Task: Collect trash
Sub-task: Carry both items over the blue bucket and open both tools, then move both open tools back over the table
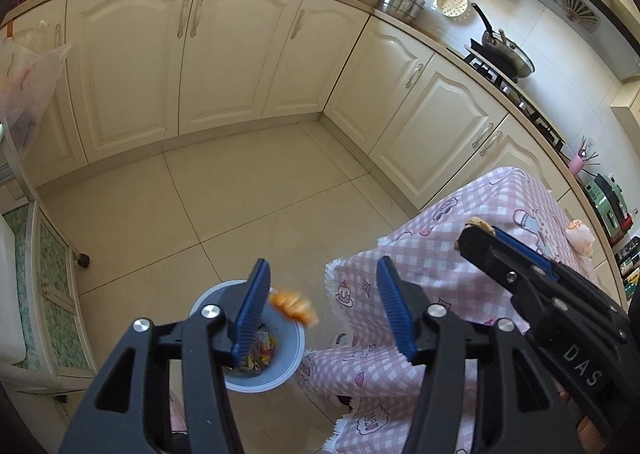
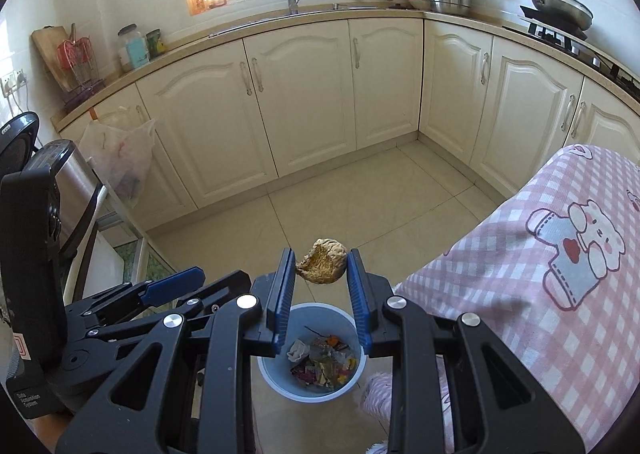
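My left gripper (image 1: 323, 286) is open above the pale blue trash bin (image 1: 290, 350) on the floor. A blurred orange scrap (image 1: 294, 306) is in the air between its fingers, over the bin's rim. My right gripper (image 2: 321, 270) is shut on a brown dried peel (image 2: 323, 261) and holds it above the same bin (image 2: 276, 378), which holds several wrappers. The right gripper also shows in the left wrist view (image 1: 480, 232), over the pink checked tablecloth (image 1: 460, 266). Another pale orange scrap (image 1: 581, 236) lies on the cloth at the right.
Cream kitchen cabinets (image 2: 304, 101) line the far side and right. A plastic bag (image 2: 120, 161) hangs at the left. A glass-front shelf unit (image 1: 48, 294) stands left of the bin. The cloth-covered table (image 2: 560, 274) is close on the right.
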Action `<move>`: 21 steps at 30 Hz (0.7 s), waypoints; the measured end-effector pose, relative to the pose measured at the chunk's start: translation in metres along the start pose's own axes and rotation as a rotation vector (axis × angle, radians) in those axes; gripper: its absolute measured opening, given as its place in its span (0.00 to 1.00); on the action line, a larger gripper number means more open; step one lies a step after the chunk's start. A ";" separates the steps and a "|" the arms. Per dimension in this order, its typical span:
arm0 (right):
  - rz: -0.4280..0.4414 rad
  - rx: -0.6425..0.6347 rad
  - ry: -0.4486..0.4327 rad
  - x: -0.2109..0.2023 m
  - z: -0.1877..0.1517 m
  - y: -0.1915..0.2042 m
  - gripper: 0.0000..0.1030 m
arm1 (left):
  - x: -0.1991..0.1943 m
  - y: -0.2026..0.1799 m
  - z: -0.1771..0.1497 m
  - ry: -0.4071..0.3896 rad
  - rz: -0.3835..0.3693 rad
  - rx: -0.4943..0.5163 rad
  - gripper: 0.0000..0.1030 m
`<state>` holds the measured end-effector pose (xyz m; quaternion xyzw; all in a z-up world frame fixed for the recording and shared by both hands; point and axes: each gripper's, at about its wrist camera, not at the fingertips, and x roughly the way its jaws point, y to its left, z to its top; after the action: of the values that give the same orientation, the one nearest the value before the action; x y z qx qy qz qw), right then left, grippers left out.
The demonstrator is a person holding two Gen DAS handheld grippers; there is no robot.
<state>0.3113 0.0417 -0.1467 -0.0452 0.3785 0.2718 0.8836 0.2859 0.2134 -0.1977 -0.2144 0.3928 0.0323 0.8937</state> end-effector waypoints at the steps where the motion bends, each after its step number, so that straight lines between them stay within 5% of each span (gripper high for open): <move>1: -0.002 -0.001 0.004 0.001 0.000 0.000 0.24 | 0.001 0.001 -0.001 0.003 0.003 0.000 0.53; 21: 0.013 0.000 0.041 0.017 -0.002 0.014 0.25 | -0.010 0.023 -0.006 -0.013 0.053 -0.041 0.54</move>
<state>0.3127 0.0605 -0.1580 -0.0483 0.3970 0.2767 0.8738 0.2698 0.2327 -0.2029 -0.2219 0.3918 0.0655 0.8905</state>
